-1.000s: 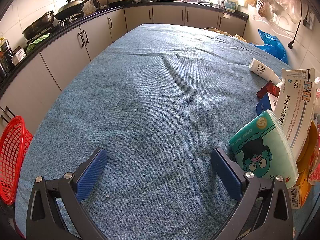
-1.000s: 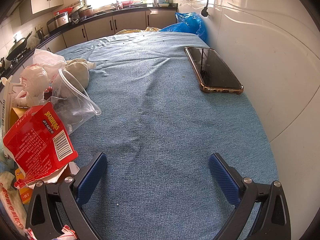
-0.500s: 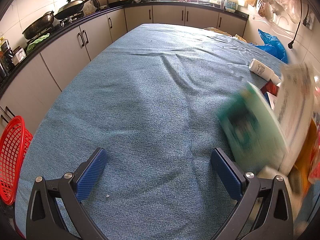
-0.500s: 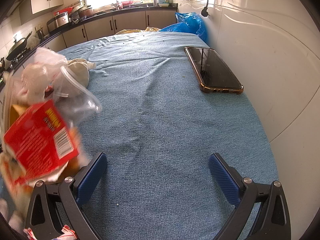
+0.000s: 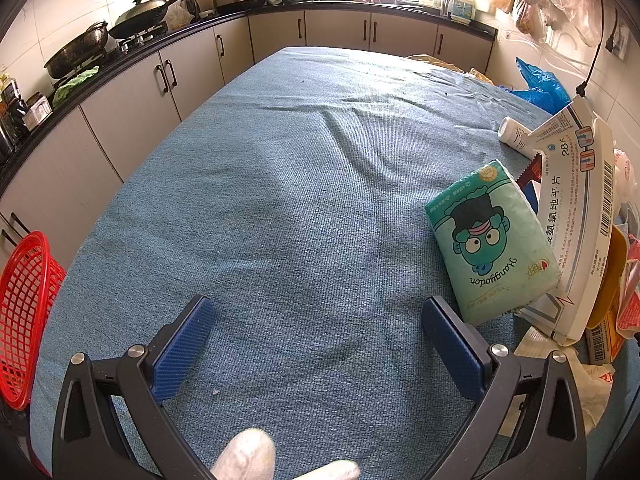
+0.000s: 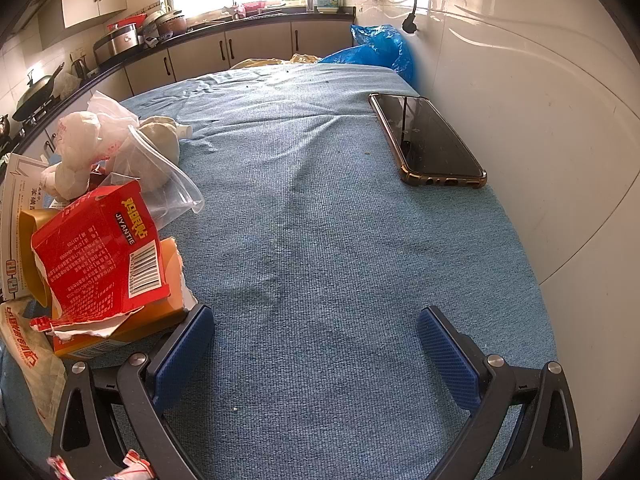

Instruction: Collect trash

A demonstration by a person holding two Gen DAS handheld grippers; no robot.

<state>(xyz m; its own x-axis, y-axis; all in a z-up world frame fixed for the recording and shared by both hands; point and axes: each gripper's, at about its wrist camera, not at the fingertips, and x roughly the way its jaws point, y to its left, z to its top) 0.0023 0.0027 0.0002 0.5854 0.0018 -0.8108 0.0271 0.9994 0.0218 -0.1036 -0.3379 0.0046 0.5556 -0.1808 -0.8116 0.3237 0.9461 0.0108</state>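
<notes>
Trash pile point(image 5: 576, 240) sits at three o'clock of the left gripper point(image 5: 316, 344), both it and the right gripper point(image 6: 316, 344) wide and empty; collection not begun, first grasp likely the tissue pack point(image 5: 488, 240).

The table point(image 5: 304, 184) is covered in blue ribbed cloth. The tissue pack point(image 5: 490, 240) is printed mint green with a teal cartoon face in a black hat. The basket point(image 5: 22, 312) is moulded in red lattice. The torn carton point(image 6: 102, 248) is printed red with yellow lettering and a black-and-white barcode. The phone point(image 6: 428, 140) is shown black, edged in amber. Both jaws are padded in textured dark blue.
</notes>
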